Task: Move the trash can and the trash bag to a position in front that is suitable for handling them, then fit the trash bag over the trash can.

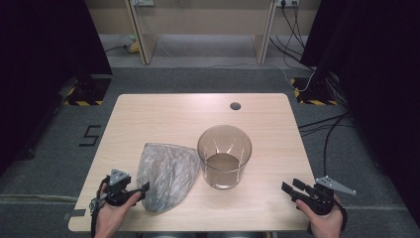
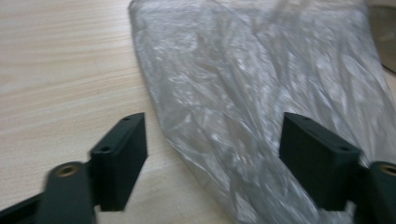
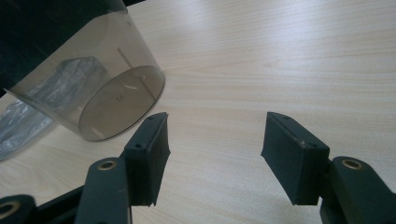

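Crinkled translucent plastic forms a grey bag (image 1: 167,176) laid flat on the pale wood-grain worktop (image 1: 163,116), just beside a smooth, smoky, see-through round container (image 1: 224,156). The left hand-held gripper (image 1: 144,189) is held released at the bag's near edge, the right hand-held gripper (image 1: 291,187) likewise released, well apart from both.

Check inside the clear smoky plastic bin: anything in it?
The clear smoky plastic bin looks empty; its bare bottom shows through the open top. The crumpled clear plastic bag lies beside it, outside.
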Motion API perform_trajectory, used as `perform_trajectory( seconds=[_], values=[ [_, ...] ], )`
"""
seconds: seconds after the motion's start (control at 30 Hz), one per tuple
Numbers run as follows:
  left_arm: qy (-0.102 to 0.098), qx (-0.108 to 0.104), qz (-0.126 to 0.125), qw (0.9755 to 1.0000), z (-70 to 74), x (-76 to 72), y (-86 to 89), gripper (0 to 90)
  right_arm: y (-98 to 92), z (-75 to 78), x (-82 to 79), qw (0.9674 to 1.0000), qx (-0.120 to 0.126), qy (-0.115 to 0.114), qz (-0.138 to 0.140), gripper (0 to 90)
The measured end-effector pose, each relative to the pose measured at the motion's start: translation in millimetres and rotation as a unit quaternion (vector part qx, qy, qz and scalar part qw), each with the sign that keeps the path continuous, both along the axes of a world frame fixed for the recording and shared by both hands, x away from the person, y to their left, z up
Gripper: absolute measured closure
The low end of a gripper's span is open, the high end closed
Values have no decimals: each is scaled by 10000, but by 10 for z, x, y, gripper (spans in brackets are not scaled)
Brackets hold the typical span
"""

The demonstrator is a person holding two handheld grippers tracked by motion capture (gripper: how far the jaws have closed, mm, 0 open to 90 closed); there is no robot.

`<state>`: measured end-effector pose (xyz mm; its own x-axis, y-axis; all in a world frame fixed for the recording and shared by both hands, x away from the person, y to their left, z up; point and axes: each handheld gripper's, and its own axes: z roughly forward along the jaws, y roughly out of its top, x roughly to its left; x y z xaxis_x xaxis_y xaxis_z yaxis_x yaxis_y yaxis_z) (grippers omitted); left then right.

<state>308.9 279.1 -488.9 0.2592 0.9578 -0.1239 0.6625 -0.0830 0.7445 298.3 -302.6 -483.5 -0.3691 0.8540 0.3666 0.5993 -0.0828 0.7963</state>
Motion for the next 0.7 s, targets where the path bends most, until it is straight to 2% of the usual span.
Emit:
perform_trajectory(
  seconds=[0.03,0.1,0.2,0.33,0.53,0.7],
  values=[
    [-7,28,-30,10000,11,23,3,212,-2,-4,4,10000,-9,15,5,408],
    [-198,76,-77,9997,49,16,7,226,-4,-2,6,10000,-11,9,3,408],
    [-438,40,-106,9990,75,-3,12,229,-3,8,12,10000,-6,-11,-3,407],
    [-587,16,-140,9982,99,-1,9,228,13,29,0,10000,3,-35,6,407],
    [-512,45,-73,9987,87,132,-8,233,21,11,22,10000,-18,6,65,406],
    [-289,122,116,9994,80,414,8,235,43,12,14,9999,-40,30,107,403]
  ],
)
